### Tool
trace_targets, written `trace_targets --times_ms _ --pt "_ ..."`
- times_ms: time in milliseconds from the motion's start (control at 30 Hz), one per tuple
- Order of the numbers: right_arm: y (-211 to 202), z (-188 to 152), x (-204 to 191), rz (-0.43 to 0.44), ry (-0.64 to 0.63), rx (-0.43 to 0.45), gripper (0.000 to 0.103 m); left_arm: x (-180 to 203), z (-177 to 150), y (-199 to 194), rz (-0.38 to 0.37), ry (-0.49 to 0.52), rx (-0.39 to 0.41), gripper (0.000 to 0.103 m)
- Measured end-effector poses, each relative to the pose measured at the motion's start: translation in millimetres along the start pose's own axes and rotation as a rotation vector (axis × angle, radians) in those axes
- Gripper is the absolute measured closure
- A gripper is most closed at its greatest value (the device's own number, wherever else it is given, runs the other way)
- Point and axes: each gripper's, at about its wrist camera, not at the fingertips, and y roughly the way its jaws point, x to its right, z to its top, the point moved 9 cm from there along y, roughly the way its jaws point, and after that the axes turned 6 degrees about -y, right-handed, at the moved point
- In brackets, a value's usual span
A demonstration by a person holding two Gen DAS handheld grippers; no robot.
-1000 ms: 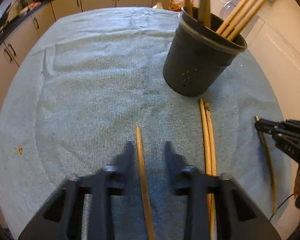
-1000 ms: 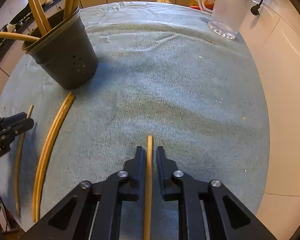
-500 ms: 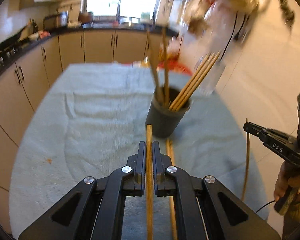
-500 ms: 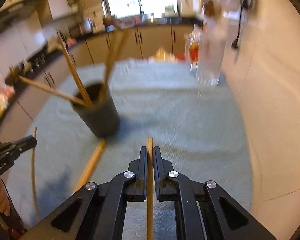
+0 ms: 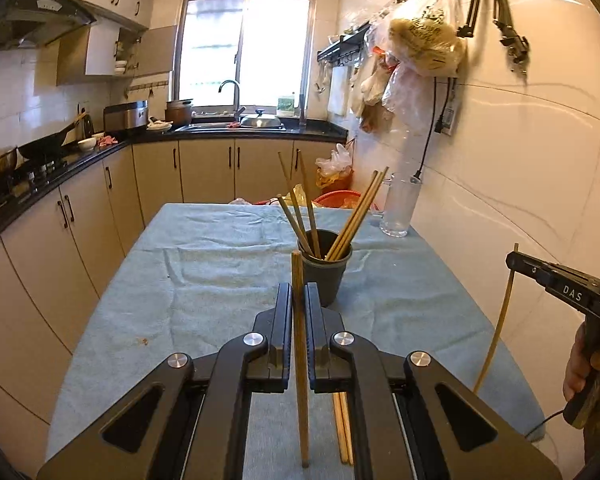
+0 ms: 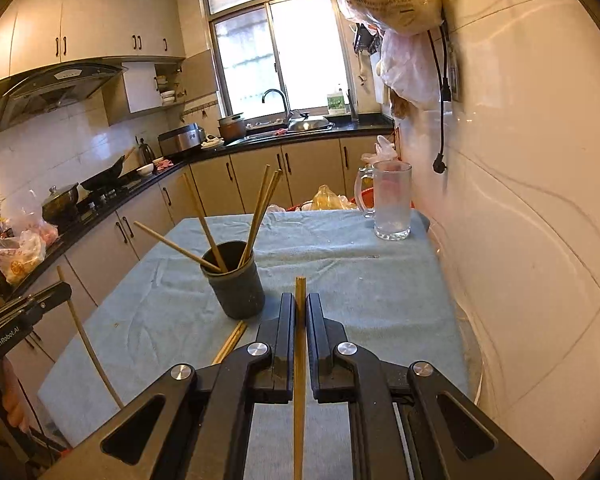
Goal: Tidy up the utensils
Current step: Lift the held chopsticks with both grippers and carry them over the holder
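Nearest to us, we are pinching one chopstick in each hand. The left hand-held gripper [image 5: 298, 300] is pressed together on a chopstick [image 5: 300, 344] that is running lengthwise between its fingers, its tip poking out ahead toward the dark holder [image 5: 325, 268]. The right hand-held gripper [image 6: 299, 308] is clamping its own chopstick [image 6: 299, 360] the same way, long axis in line with the fingers and tip forward.

Both sticks are hanging in the air above the table [image 5: 204, 280], which is covered by a blue cloth. Just short of the holder, on our side of it, two more chopsticks [image 5: 343, 428] are lying side by side on the cloth, partly hidden under the left hand-held gripper.

The holder is standing upright ahead of both hands, lower than the raised tips. From the left hand it is sitting almost straight ahead, a touch to the right; from the right hand it is lying ahead and off to the left. We are judging the left hand better lined up, so it looks the likelier one to drop its stick in first; each stick will need tipping upright over the rim. Several chopsticks are already leaning inside the holder, fanning outward.

Beyond the holder, toward the wall side, a glass mug [image 6: 389, 204] is standing on the far end of the table.
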Motion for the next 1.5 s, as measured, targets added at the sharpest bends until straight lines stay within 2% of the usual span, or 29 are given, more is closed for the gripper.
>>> trace_targets --times_ms 300,533,867,1067,1333,1500 --pt "-28 -7 0 -0.029 -0.031 0.046 0.097 7 -10 -19 -0.009 0.000 0.001 0.098" --pt "-49 -12 -5 -0.019 -0.051 0.048 0.097 10 -17 -28 -0.002 0.020 -0.021 0.098" --pt "-60 -10 -14 0.002 -0.048 0.056 0.097 2 -18 -38 0.003 -0.011 -0.030 0.098" --pt "-61 -3 -18 0.007 -0.052 0.073 0.097 -8 -14 -44 0.006 -0.040 -0.016 0.098" --pt "-51 11 -22 0.024 -0.044 0.088 0.097 -17 4 -54 -0.058 -0.110 0.007 0.098" --pt "-40 17 -26 0.044 -0.031 0.089 0.097 -18 21 -57 -0.067 -0.114 0.028 0.098"
